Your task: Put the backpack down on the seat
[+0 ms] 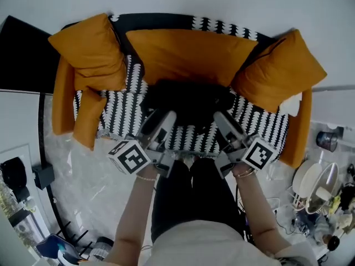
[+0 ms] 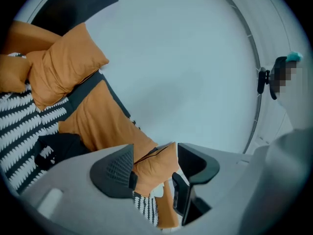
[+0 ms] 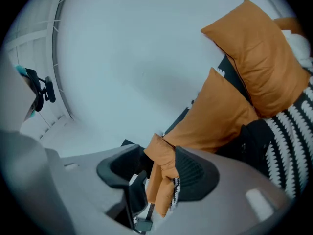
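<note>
1. Black fabric marks your target: the backpack point(image 1: 188, 101) lies in the middle of the sofa seat point(image 1: 260, 123), on the black-and-white patterned cover. Its far side is up against the orange back cushion point(image 1: 188, 51).
2. Two orange side cushions flank it, the left cushion point(image 1: 89, 49) and the right cushion point(image 1: 280, 68). As far as the head view shows, neither lies on top of the bag.
3. Your left gripper point(image 2: 155, 156) has its jaws wide apart with nothing between the pads. Through the gap you see only an orange cushion and a strip of patterned cover well beyond. The backpack sits off to the lower left of that view, clear of the jaws.
4. Your right gripper point(image 3: 157, 159) is the same: jaws spread and no strap or fabric caught in them. Orange cushion shows far behind the gap, and the bag is off to the right side.
5. In the head view both grippers hang over the front edge of the seat, one to each side of the bag's near end. Their tips overlap its dark outline there, so contact cannot be read from that view. The gripper views show none.
6. Judged from this, the put-down is done, since the bag rests on the seat by its own weight and neither claw holds it.
7. What is left for you is small: draw both grippers clear. The bag looks low and slumped, so it should stay put.
</note>
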A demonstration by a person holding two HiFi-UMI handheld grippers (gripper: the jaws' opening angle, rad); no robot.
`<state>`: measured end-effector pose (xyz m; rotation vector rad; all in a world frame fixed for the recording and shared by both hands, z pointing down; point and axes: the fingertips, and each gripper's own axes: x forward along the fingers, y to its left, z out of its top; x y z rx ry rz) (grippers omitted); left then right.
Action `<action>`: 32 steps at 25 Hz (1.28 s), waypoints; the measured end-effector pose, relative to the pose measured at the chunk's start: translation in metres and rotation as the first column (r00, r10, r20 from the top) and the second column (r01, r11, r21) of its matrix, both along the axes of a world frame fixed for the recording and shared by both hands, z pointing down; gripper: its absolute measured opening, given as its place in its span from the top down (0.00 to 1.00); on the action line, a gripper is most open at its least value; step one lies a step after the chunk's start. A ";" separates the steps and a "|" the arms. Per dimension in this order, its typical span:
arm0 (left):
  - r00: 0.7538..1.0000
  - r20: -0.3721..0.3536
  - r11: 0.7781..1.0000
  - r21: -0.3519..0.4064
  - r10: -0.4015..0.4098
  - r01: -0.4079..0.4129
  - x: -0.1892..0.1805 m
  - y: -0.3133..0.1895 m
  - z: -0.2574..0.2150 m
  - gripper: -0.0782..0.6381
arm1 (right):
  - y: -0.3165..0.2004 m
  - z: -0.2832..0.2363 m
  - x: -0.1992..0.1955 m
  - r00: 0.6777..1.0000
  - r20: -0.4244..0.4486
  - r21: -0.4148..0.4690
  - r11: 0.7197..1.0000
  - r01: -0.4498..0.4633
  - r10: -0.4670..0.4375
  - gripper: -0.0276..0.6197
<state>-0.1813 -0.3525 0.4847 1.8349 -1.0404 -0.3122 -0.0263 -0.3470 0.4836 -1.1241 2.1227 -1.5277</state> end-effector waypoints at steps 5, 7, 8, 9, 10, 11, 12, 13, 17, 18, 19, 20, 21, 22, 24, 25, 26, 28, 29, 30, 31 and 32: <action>1.000 0.000 0.997 0.074 0.014 -0.014 0.004 0.008 -0.046 0.54 | 0.008 -0.040 -0.013 0.999 0.001 0.046 0.998 0.041 -0.041 0.61; 1.000 0.002 0.995 0.102 0.021 -0.021 0.007 0.011 -0.062 0.60 | 0.010 -0.058 -0.016 0.999 -0.006 0.079 0.996 0.052 -0.052 0.61; 1.000 -0.002 0.993 0.116 0.025 -0.024 0.008 0.012 -0.069 0.62 | 0.010 -0.070 -0.018 0.998 -0.015 0.105 0.993 0.058 -0.057 0.61; 1.000 -0.006 0.991 0.130 0.030 -0.029 0.009 0.013 -0.076 0.64 | 0.010 -0.081 -0.019 0.998 -0.021 0.131 0.990 0.060 -0.058 0.63; 0.999 -0.003 0.989 0.145 0.036 -0.035 0.009 0.013 -0.084 0.67 | 0.011 -0.091 -0.020 0.998 -0.022 0.156 0.986 0.057 -0.054 0.64; 0.999 0.004 0.985 0.166 0.041 -0.041 0.010 0.014 -0.092 0.69 | 0.011 -0.100 -0.020 0.999 -0.017 0.178 0.983 0.051 -0.049 0.64; 0.999 0.010 0.981 0.191 0.043 -0.044 0.009 0.013 -0.100 0.71 | 0.011 -0.109 -0.021 0.999 -0.005 0.200 0.979 0.044 -0.044 0.67; 0.999 0.013 0.976 0.215 0.043 -0.045 0.009 0.013 -0.107 0.73 | 0.010 -0.117 -0.021 0.999 0.009 0.219 0.975 0.038 -0.041 0.71; 0.999 0.018 0.966 0.255 0.046 -0.049 0.010 0.019 -0.135 0.81 | 0.012 -0.145 -0.024 0.998 0.036 0.264 0.964 0.034 -0.045 0.73; 0.998 0.031 0.962 0.268 0.052 -0.058 0.010 0.021 -0.141 0.81 | 0.013 -0.151 -0.025 0.998 0.036 0.274 0.961 0.033 -0.044 0.73; 0.997 0.043 0.956 0.285 0.059 -0.069 0.011 0.022 -0.146 0.82 | 0.015 -0.157 -0.026 0.999 0.034 0.285 0.958 0.032 -0.043 0.73; 0.997 0.051 0.950 0.303 0.065 -0.077 0.012 0.024 -0.151 0.83 | 0.016 -0.162 -0.026 0.999 0.028 0.296 0.955 0.031 -0.041 0.74; 0.996 0.052 0.944 0.320 0.069 -0.082 0.013 0.025 -0.155 0.84 | 0.017 -0.167 -0.027 0.999 0.023 0.308 0.951 0.032 -0.040 0.75; 0.996 0.050 0.939 0.334 0.071 -0.084 0.013 0.027 -0.160 0.85 | 0.018 -0.172 -0.029 0.999 0.022 0.317 0.948 0.034 -0.043 0.76; 0.996 0.041 0.932 0.351 0.078 -0.087 0.014 0.030 -0.168 0.86 | 0.021 -0.179 -0.036 0.997 0.043 0.325 0.945 0.042 -0.059 0.77; 0.996 0.038 0.931 0.353 0.085 -0.093 0.016 0.031 -0.171 0.87 | 0.023 -0.181 -0.040 0.996 0.056 0.326 0.944 0.048 -0.070 0.77; 0.995 0.038 0.930 0.354 0.094 -0.101 0.018 0.033 -0.173 0.88 | 0.025 -0.183 -0.043 0.995 0.061 0.328 0.943 0.053 -0.077 0.77; 0.993 0.041 0.927 0.356 0.111 -0.118 0.022 0.035 -0.178 0.88 | 0.028 -0.187 -0.046 0.995 0.053 0.338 0.939 0.059 -0.082 0.80; 0.992 0.040 0.924 0.361 0.116 -0.123 0.024 0.036 -0.180 0.88 | 0.029 -0.190 -0.048 0.995 0.052 0.346 0.936 0.061 -0.085 0.82; 0.992 0.039 0.921 0.367 0.120 -0.126 0.026 0.037 -0.182 0.88 | 0.031 -0.194 -0.049 0.995 0.054 0.357 0.932 0.064 -0.089 0.84; 0.991 0.038 0.918 0.374 0.125 -0.130 0.028 0.039 -0.184 0.88 | 0.032 -0.197 -0.051 0.994 0.052 0.367 0.928 0.069 -0.094 0.86; 0.991 0.039 0.915 0.380 0.130 -0.135 0.030 0.041 -0.185 0.88 | 0.034 -0.198 -0.052 0.994 0.044 0.373 0.925 0.077 -0.101 0.87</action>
